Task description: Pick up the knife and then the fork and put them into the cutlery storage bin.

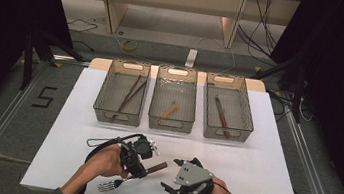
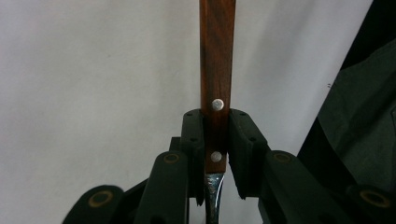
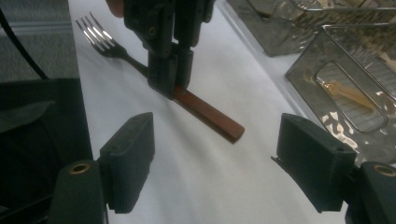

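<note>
A fork [image 1: 113, 184] with a brown wooden handle [image 1: 156, 166] and metal tines lies across the front of the white table. My left gripper [image 1: 140, 172] is shut on the fork's handle near the metal neck; in the left gripper view the handle [image 2: 216, 70] runs up from between the two black pads [image 2: 192, 140]. From the right gripper view, the fork [image 3: 100, 37] and its handle [image 3: 210, 116] show under the left gripper [image 3: 170, 86]. My right gripper [image 1: 168, 186] stands open just right of the handle's end, with nothing between its fingers [image 3: 130, 158].
Three clear bins stand in a row at the back of the table: the left bin [image 1: 121, 93] holds brown chopsticks, the middle bin [image 1: 173, 100] a wooden spoon, the right bin [image 1: 228, 108] a knife. Dark floor surrounds the white table [image 1: 261, 169].
</note>
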